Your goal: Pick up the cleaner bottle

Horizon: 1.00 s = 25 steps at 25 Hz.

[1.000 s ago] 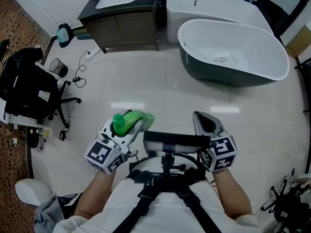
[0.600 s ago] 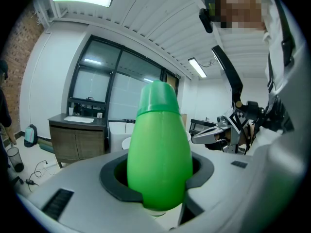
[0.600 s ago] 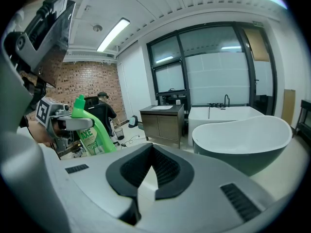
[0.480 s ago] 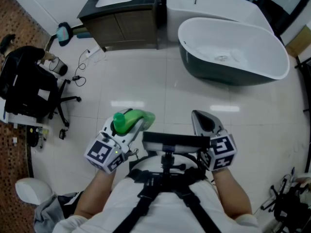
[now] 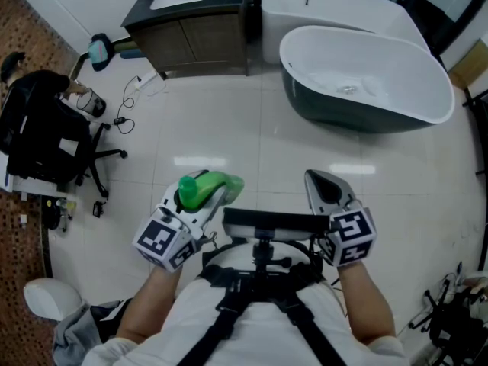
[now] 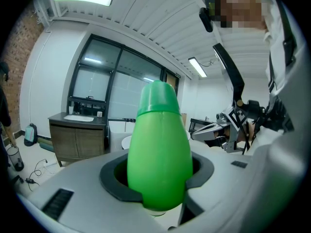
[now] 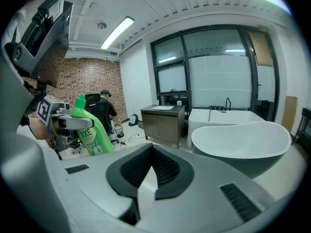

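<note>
A bright green cleaner bottle [image 5: 204, 188] with an angled neck is clamped in my left gripper [image 5: 216, 195], held up above the white tiled floor. In the left gripper view the bottle [image 6: 159, 149] fills the gap between the jaws and stands upright, cap upward. From the right gripper view the bottle [image 7: 90, 128] shows at the left with its label, held by the left gripper [image 7: 73, 123]. My right gripper [image 5: 323, 191] hovers to the right of it, jaws together with nothing between them [image 7: 146, 183].
A freestanding bathtub [image 5: 364, 78], dark outside and white inside, stands ahead to the right. A dark wooden vanity with a white sink [image 5: 191, 29] is ahead to the left. A black office chair [image 5: 46, 143], a small bin [image 5: 91, 105] and cables lie at the left.
Both grippers and the bottle keep their places. At the far left edge a person by the black chair has shifted slightly.
</note>
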Tool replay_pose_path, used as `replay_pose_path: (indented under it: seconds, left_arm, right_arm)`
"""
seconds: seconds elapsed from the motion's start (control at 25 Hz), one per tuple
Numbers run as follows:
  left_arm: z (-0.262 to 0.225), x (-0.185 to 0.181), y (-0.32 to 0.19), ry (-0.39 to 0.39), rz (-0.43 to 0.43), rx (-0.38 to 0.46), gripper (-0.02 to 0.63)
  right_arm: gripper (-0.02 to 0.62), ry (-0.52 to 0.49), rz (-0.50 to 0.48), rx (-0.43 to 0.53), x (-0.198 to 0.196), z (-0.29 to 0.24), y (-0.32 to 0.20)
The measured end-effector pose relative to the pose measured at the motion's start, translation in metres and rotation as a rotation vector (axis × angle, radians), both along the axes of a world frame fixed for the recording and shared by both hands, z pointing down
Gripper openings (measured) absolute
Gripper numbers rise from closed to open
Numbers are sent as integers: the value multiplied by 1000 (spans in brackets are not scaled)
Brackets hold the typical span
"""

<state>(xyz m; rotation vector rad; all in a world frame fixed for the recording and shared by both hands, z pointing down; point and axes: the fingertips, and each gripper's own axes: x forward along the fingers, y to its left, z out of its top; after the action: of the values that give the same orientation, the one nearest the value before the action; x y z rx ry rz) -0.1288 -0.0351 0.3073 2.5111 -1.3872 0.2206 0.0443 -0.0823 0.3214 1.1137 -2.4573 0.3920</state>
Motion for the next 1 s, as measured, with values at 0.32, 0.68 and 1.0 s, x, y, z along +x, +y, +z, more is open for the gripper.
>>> replay_pose_path:
  seconds: [0.32, 0.68, 1.0]
  left_arm:
    - [1, 2, 1, 3, -1, -11, 178]
    - [0, 5, 0, 3, 4, -12, 178]
    - [2, 4, 0, -6, 10, -10, 178]
  right_arm:
    - [5, -2, -7, -13, -1, 2, 2]
    - [3, -1, -13, -18, -3, 3, 2]
    - [3, 2, -21, -17, -6, 4, 1]
